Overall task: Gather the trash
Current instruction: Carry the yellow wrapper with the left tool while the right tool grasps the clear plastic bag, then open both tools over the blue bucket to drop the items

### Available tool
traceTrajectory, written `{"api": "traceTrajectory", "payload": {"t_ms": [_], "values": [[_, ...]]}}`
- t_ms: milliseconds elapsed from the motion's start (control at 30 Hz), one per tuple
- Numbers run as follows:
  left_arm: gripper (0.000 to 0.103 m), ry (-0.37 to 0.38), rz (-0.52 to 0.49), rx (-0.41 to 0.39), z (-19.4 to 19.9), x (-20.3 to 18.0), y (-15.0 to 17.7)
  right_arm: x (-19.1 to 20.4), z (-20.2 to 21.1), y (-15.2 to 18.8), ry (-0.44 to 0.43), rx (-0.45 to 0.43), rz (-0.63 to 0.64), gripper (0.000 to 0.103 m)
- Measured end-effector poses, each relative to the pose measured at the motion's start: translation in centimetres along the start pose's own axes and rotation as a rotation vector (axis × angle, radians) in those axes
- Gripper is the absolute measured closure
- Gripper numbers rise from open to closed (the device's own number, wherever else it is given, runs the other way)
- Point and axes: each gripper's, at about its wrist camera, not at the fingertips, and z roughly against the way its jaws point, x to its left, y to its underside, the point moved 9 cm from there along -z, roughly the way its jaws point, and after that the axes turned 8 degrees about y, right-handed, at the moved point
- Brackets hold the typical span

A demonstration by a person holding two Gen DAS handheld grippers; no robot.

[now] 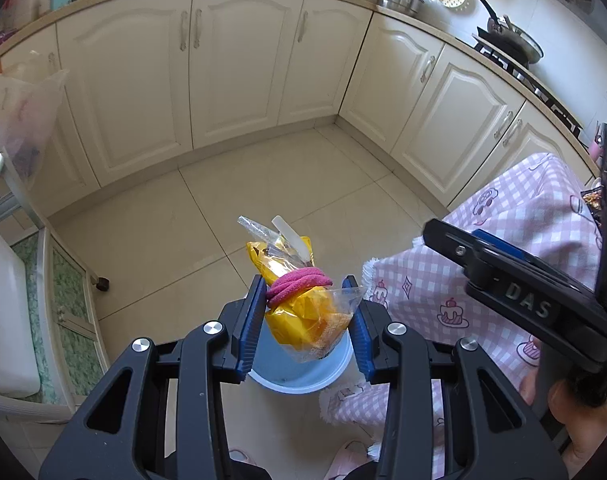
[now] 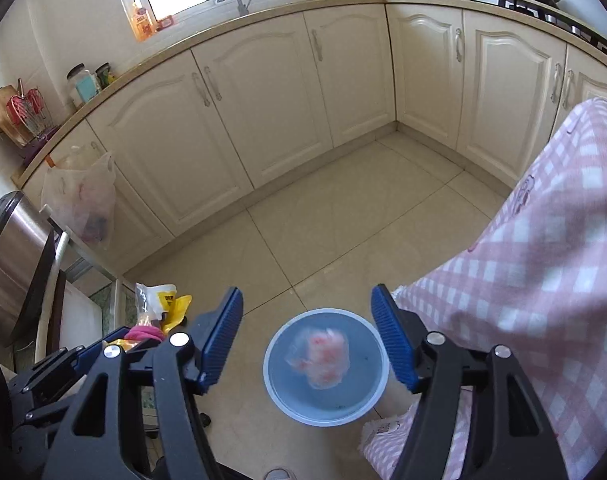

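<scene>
My left gripper [image 1: 305, 316] is shut on a yellow and clear snack bag [image 1: 303, 312] bound with a pink hair tie [image 1: 297, 284], held above a light blue bin [image 1: 303, 376] on the floor. The bag also shows in the right wrist view [image 2: 159, 304]. My right gripper [image 2: 307, 340] is open and empty above the same bin [image 2: 367, 400]. A blurred crumpled clear wrapper with pink in it [image 2: 323, 356] is in mid-air over the bin mouth.
A table with a pink checked cloth [image 2: 543, 280] stands right of the bin. Cream kitchen cabinets [image 1: 239, 64] line the far walls. A plastic bag [image 2: 81, 200] hangs on the left, above a metal pot [image 2: 11, 264]. The floor is tiled.
</scene>
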Motion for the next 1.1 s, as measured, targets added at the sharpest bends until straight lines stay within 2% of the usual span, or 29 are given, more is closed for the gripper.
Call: {"api": "traceTrajectory", "payload": {"t_ms": [133, 400, 500, 567, 633, 900, 1100], "values": [[0.066, 0.005, -0.002, 0.01, -0.8, -0.1, 0.0, -1.1, 0.7, 0.1, 0.046, -0.029, -0.003, 0.036], [0.064, 0.008, -0.023, 0.005, -1.7, -1.4, -1.3, -2.4, 4.2, -1.5, 0.098, -0.152, 0.0, 0.034], [0.053, -0.001, -0.027, -0.009, -1.6, -1.9, -1.9, -3.0, 5.6, -2.3, 0.108, -0.193, -0.006, 0.032], [0.036, -0.005, -0.036, -0.021, -1.3, -2.3, -2.1, -3.4, 6.3, -2.6, 0.104, -0.209, -0.015, 0.032], [0.032, -0.006, -0.045, -0.036, -0.9, -2.9, -2.4, -4.0, 7.0, -2.8, 0.108, -0.223, -0.025, 0.031], [0.031, -0.001, -0.073, -0.076, 1.9, -4.6, -2.8, -5.8, 10.0, -2.9, 0.112, -0.253, -0.053, 0.029], [0.03, 0.026, -0.123, -0.122, 5.3, -7.4, -2.8, -8.0, 14.0, -2.5, 0.13, -0.303, -0.088, 0.028]]}}
